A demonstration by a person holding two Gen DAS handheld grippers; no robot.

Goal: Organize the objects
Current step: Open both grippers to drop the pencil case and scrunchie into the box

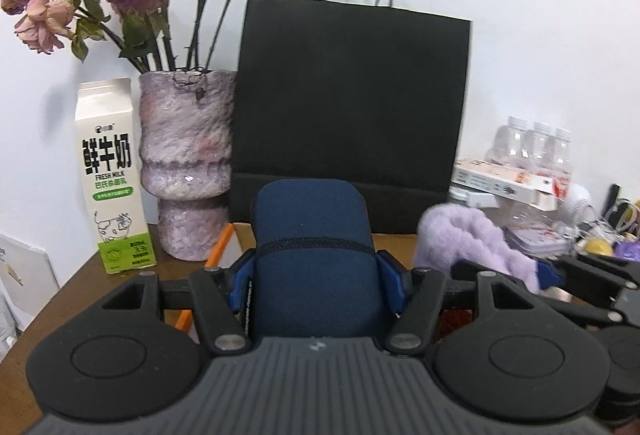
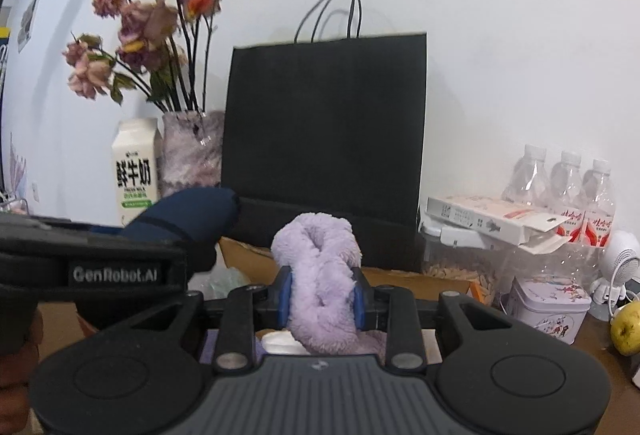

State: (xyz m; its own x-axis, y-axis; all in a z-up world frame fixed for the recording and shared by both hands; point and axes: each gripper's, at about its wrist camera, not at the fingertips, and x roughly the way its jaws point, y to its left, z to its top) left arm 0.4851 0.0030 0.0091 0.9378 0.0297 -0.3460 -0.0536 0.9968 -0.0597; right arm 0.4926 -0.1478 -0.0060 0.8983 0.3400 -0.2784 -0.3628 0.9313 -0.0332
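Note:
My left gripper [image 1: 316,275] is shut on a navy blue zipped pouch [image 1: 312,235], which stands up between the blue pads and hides the fingertips. The same navy pouch [image 2: 188,219] shows at the left of the right wrist view, above the left gripper's black body. My right gripper [image 2: 322,295] is shut on a fluffy lilac scrunchie-like plush piece [image 2: 320,275], squeezed between its pads. That lilac plush [image 1: 476,239] appears at the right of the left wrist view. Both held things hang over an open cardboard box [image 2: 256,263] with an orange edge [image 1: 220,247].
A black paper bag [image 1: 352,107] stands against the wall behind the box. A milk carton [image 1: 112,175] and a lilac vase [image 1: 188,163] of dried roses stand left. Right are water bottles [image 2: 564,187], a flat carton [image 2: 488,215], a tin [image 2: 548,307] and a yellow fruit [image 2: 628,327].

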